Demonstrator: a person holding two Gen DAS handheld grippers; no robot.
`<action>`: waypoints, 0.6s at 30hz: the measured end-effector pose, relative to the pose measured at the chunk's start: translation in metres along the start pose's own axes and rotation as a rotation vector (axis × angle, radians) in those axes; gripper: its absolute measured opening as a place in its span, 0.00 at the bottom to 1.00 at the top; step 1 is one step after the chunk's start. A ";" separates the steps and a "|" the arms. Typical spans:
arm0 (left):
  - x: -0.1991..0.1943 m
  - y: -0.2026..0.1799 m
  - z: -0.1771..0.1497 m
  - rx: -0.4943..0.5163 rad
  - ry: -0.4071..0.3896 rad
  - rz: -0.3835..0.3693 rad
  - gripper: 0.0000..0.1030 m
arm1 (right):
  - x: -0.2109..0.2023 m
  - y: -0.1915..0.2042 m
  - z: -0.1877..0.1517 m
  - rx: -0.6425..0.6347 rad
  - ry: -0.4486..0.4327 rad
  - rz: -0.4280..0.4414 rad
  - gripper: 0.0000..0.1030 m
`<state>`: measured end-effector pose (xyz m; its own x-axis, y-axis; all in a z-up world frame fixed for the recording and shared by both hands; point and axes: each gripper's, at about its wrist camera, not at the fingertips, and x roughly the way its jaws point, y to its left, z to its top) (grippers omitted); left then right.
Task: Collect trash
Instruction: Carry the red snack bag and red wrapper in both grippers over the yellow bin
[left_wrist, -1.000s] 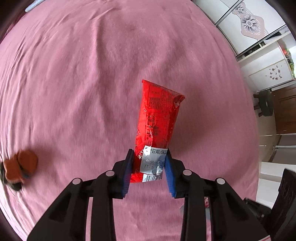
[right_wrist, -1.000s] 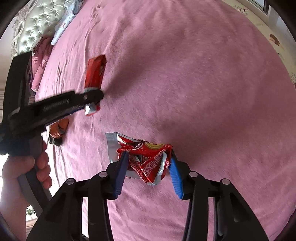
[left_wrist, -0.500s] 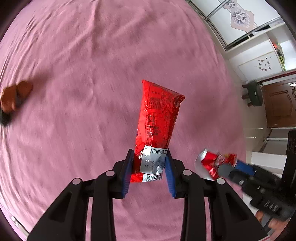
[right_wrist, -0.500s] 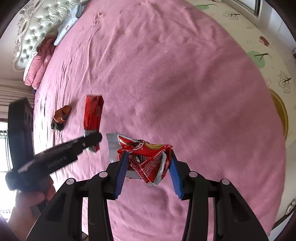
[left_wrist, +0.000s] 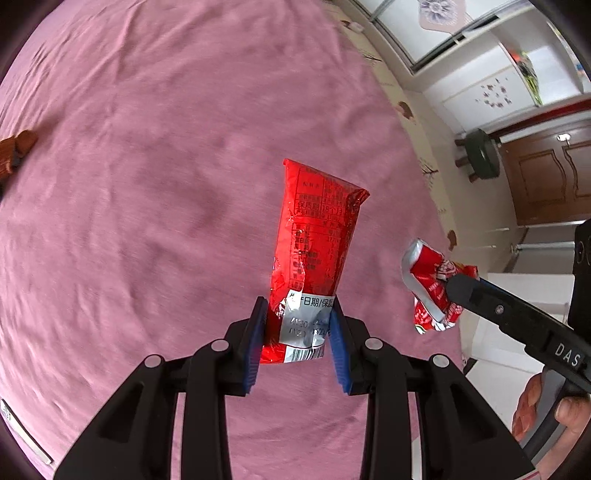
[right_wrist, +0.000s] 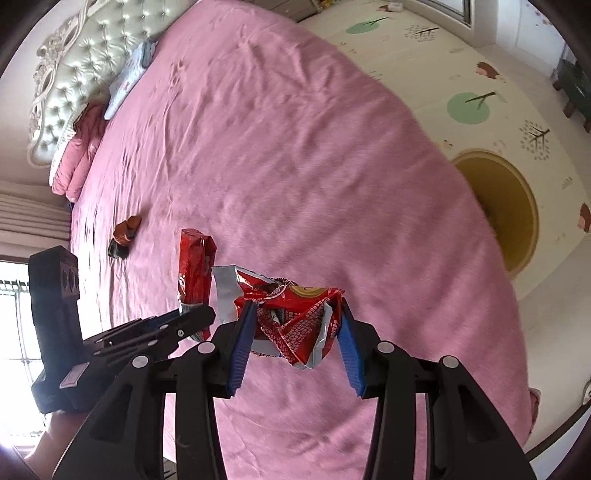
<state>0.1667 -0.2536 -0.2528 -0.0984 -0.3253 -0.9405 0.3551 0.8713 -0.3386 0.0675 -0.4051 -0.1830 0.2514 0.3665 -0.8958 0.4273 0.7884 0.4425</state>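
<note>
My left gripper (left_wrist: 297, 328) is shut on a long red snack wrapper (left_wrist: 314, 236) and holds it upright above the pink bed. My right gripper (right_wrist: 293, 325) is shut on a crumpled red and silver snack bag (right_wrist: 291, 317), also above the bed. In the left wrist view the right gripper and its bag (left_wrist: 432, 284) are at the right. In the right wrist view the left gripper and its wrapper (right_wrist: 194, 269) are at the left. A brown and black wrapper (right_wrist: 123, 234) lies on the bed, seen at the left edge in the left wrist view (left_wrist: 14, 153).
The pink bedspread (right_wrist: 295, 147) fills both views. A tufted headboard (right_wrist: 74, 74), pink pillows (right_wrist: 77, 158) and a light blue cloth (right_wrist: 129, 74) are at the bed's far end. A patterned floor mat (right_wrist: 498, 110) lies beside the bed. A wardrobe and a door (left_wrist: 546, 173) stand beyond.
Both grippers have risen and pulled back from the bed with their wrappers still held. The right gripper has come into the left wrist view at the right.
</note>
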 end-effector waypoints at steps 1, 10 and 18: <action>0.001 -0.008 -0.001 0.008 0.002 -0.006 0.32 | -0.005 -0.007 -0.002 0.006 -0.005 -0.001 0.41; 0.009 -0.077 -0.011 0.095 0.017 -0.034 0.32 | -0.041 -0.061 -0.001 0.064 -0.059 -0.007 0.41; 0.024 -0.124 0.009 0.173 0.045 -0.046 0.32 | -0.067 -0.113 0.013 0.132 -0.104 -0.016 0.41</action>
<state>0.1292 -0.3726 -0.2331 -0.1585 -0.3436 -0.9256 0.5036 0.7782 -0.3751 0.0138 -0.5256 -0.1728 0.3297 0.2961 -0.8965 0.5406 0.7193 0.4363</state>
